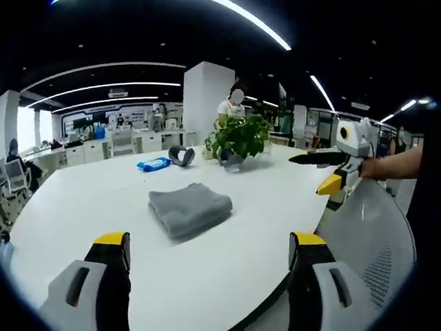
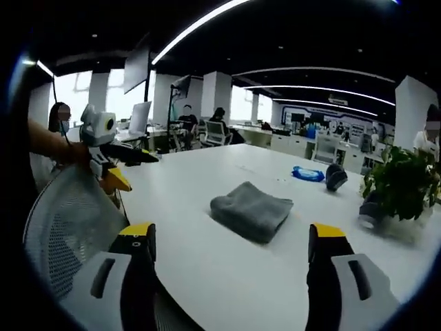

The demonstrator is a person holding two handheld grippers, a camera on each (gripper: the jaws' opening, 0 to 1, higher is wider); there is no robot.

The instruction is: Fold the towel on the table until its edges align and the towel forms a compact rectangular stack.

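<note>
Both my grippers hang released short of the towel (image 1: 189, 209): left gripper (image 1: 209, 252), right gripper (image 2: 231, 241), jaws wide, grasping nothing. Towel lies folded mid-table (image 1: 83, 207); reaching in again risks dragging layers askew. Beyond it, a plant (image 1: 239, 136) could be snagged.

Grey towel (image 1: 189, 209) on a white table (image 1: 83, 207); yellow-tipped black jaws (green plant (image 1: 240, 136) behind).
</note>
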